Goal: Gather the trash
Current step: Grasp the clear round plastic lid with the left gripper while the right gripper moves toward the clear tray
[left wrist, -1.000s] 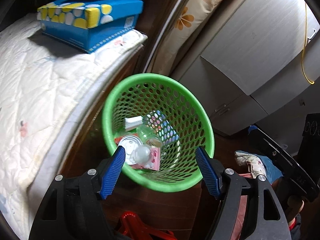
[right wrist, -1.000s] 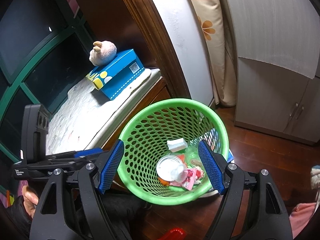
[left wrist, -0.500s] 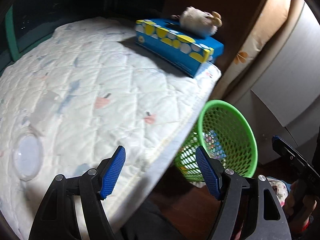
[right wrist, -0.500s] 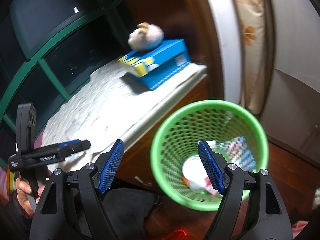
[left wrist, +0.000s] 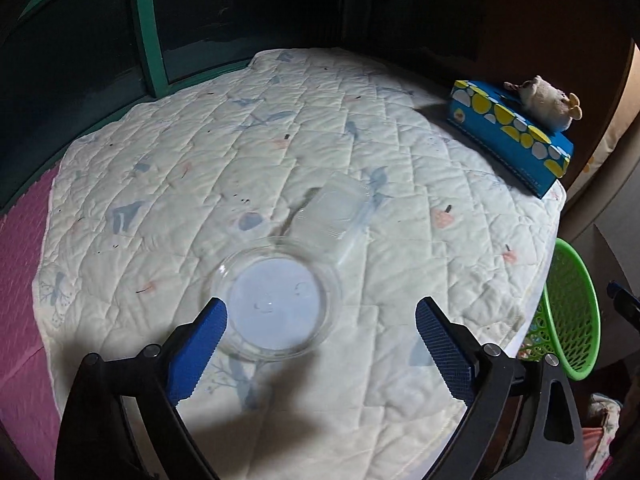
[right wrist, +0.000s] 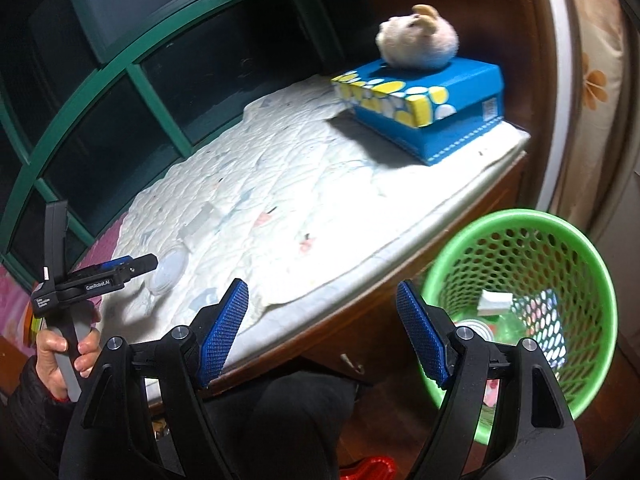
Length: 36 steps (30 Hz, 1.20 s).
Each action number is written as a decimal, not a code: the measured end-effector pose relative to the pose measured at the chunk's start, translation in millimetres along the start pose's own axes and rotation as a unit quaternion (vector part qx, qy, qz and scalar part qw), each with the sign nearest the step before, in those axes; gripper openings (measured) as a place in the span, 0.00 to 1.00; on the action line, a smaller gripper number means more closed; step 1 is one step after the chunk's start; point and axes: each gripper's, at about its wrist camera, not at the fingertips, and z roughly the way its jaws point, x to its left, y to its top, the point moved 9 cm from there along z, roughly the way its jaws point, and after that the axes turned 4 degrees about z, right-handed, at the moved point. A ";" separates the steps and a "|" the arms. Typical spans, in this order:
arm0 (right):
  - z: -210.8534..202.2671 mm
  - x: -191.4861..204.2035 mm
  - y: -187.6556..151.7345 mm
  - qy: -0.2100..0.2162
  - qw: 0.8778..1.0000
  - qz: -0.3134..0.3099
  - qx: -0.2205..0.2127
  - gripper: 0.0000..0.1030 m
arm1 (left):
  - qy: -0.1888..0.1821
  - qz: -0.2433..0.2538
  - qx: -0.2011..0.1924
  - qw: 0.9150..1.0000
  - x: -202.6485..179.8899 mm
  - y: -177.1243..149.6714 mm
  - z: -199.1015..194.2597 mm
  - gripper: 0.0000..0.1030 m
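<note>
The left gripper (left wrist: 320,320) hangs over the quilted pad (left wrist: 200,160) that covers the surface, its fingers (left wrist: 198,350) opening wide with nothing pressed between them. A clear round plastic lid (left wrist: 276,300) lies flat on the pad just ahead of the fingertips, nearer the left finger, close to the pad's near edge. Touching its far side lies a clear rectangular plastic container (left wrist: 334,210), toward the middle of the pad.

A blue tissue box (left wrist: 512,136) with yellow and white spots sits at the far right corner of the pad, a small plush toy (left wrist: 544,102) on top of it.

The right gripper (right wrist: 322,332) hovers beyond the right edge of the surface, fingers (right wrist: 224,332) apart and empty. Beside that edge, lower down, stands a green mesh basket (right wrist: 480,232); inside it lie a white scrap (right wrist: 494,302), wrappers and other litter too jumbled to name. In the right wrist view a hand (right wrist: 60,356) holds the left gripper's handle at the near left corner.
</note>
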 end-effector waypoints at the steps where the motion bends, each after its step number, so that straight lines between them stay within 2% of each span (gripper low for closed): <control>1: 2.8 4.3 0.1 0.003 1.000 -0.003 0.003 0.74 | 0.000 0.000 0.003 1.000 4.6 -1.6 2.0 0.90; 8: 21.8 32.7 2.1 0.019 0.999 -0.028 0.017 0.74 | -0.004 0.019 0.035 0.999 19.4 -9.9 25.1 0.91; 13: 34.1 49.6 2.4 0.026 0.998 -0.042 0.027 0.74 | -0.005 0.045 0.041 0.998 17.6 -9.5 35.9 0.91; 18: 44.0 63.3 3.1 0.032 0.997 -0.056 0.036 0.74 | -0.003 0.044 0.051 0.998 23.2 -10.4 44.6 0.91; 21: 49.8 70.4 4.6 0.036 0.997 -0.061 0.041 0.74 | -0.018 0.040 0.056 0.997 24.9 -11.1 49.5 0.92; 30: 68.6 89.2 9.7 0.044 0.994 -0.082 0.052 0.74 | -0.026 0.058 0.053 0.997 19.9 -13.5 55.2 0.92; 32: 73.3 93.8 11.0 0.046 0.994 -0.085 0.056 0.74 | -0.024 0.065 0.046 0.997 18.8 -12.9 54.1 0.87; 36: 83.9 104.0 12.8 0.048 0.993 -0.093 0.063 0.74 | -0.023 0.067 0.036 0.997 19.9 -12.8 50.5 0.86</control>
